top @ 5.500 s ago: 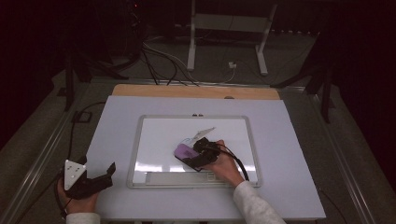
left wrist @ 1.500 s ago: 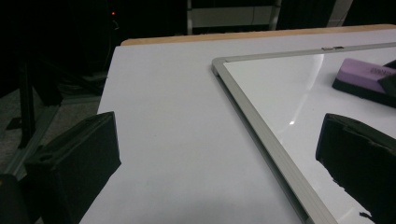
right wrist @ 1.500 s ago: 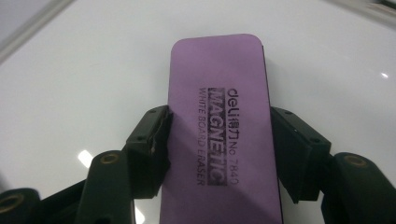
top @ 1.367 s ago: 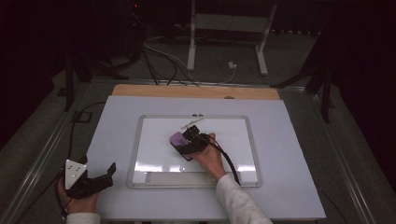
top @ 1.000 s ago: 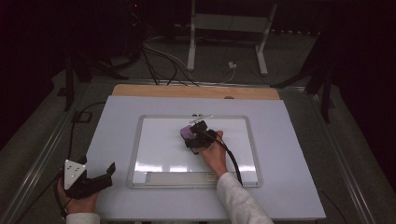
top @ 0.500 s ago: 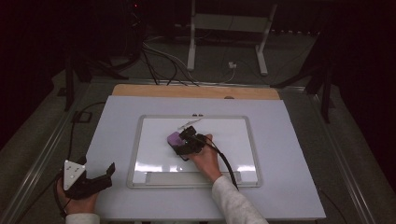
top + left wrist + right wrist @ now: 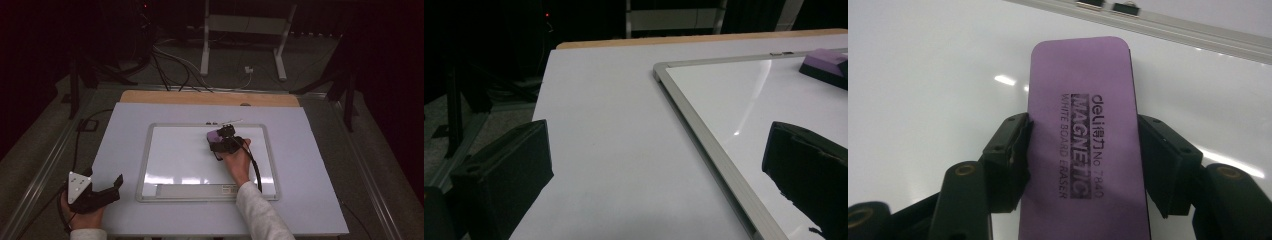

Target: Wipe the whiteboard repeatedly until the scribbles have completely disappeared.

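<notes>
surface: whiteboard point(image 7: 180, 155) on white table point(image 7: 320, 165)
eraser point(image 7: 1083, 135): flat on board, between right gripper point(image 7: 1083, 165) pads, pinched
left gripper point(image 7: 659, 170): spread, empty, off board's corner

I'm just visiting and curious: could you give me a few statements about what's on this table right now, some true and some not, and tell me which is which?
1. The right gripper is clamped on a purple eraser. True.
2. The eraser lies on the wooden strip at the far edge of the table. False: it sits on the whiteboard, near the board's far edge.
3. The left gripper holds a marker. False: its jaws stand apart with nothing between them, beside the whiteboard's near left corner.
4. The eraser's top bears the printed word MAGNETIC. True.
5. The whiteboard has a pale metal frame. True.
</notes>
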### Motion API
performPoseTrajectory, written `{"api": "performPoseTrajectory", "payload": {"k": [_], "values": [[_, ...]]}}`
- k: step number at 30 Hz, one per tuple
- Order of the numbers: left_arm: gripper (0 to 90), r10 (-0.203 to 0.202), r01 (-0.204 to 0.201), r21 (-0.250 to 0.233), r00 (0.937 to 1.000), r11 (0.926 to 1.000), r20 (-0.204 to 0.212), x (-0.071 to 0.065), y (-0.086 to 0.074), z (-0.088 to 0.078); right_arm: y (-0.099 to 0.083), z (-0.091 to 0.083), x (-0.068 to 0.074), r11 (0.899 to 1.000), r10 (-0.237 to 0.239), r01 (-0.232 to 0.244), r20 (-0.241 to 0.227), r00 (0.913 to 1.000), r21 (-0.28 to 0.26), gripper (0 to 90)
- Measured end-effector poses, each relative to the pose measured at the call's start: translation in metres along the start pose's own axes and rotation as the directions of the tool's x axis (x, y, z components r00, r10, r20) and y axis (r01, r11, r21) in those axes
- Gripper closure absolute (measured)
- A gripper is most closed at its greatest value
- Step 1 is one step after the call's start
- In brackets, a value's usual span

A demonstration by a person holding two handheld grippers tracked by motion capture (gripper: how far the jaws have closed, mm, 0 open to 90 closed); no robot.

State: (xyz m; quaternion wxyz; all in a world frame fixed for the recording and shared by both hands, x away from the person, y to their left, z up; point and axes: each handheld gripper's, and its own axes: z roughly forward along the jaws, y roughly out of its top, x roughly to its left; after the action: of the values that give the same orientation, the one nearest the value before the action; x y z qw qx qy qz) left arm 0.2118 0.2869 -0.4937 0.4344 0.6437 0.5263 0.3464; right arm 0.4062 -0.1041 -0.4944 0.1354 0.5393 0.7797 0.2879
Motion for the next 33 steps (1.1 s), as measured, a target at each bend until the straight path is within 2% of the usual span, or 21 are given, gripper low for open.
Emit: {"api": "performPoseTrajectory", "payload": {"k": [3,9,13,18,22,33], "values": [[0.5,0.002,-0.002,0.002,1.0,1.0,-0.002,0.0,0.0,0.0,0.0,-0.001,-0.004,1.0,0.012,-0.012,0.009,0.9999,0.0,41.4],[0.5,0.001,-0.001,0.008,1.0,1.0,-0.004,0.0,0.0,0.001,-0.002,-0.006,-0.014,1.0,0.007,-0.007,0.068,0.9977,0.003,41.3],[0.5,0.003,-0.003,0.008,1.0,1.0,-0.003,-0.002,0.0,0.002,-0.006,-0.009,-0.023,0.999,0.033,-0.033,0.069,0.9971,0.0,41.3],[0.5,0.007,-0.007,0.013,1.0,0.9999,0.0,-0.003,0.001,0.004,-0.013,-0.015,-0.027,1.0,0.025,-0.025,0.084,0.9962,-0.004,41.3],[0.5,0.01,-0.01,0.011,0.9999,0.9999,0.0,-0.004,0.001,0.005,-0.02,-0.021,-0.036,0.999,0.049,-0.048,0.072,0.9963,-0.002,41.3],[0.5,0.011,-0.011,0.022,0.9999,0.9997,0.0,-0.003,0.0,0.006,-0.028,-0.03,-0.043,1.0,0.02,-0.021,0.066,0.9976,0.014,41.2]]}}
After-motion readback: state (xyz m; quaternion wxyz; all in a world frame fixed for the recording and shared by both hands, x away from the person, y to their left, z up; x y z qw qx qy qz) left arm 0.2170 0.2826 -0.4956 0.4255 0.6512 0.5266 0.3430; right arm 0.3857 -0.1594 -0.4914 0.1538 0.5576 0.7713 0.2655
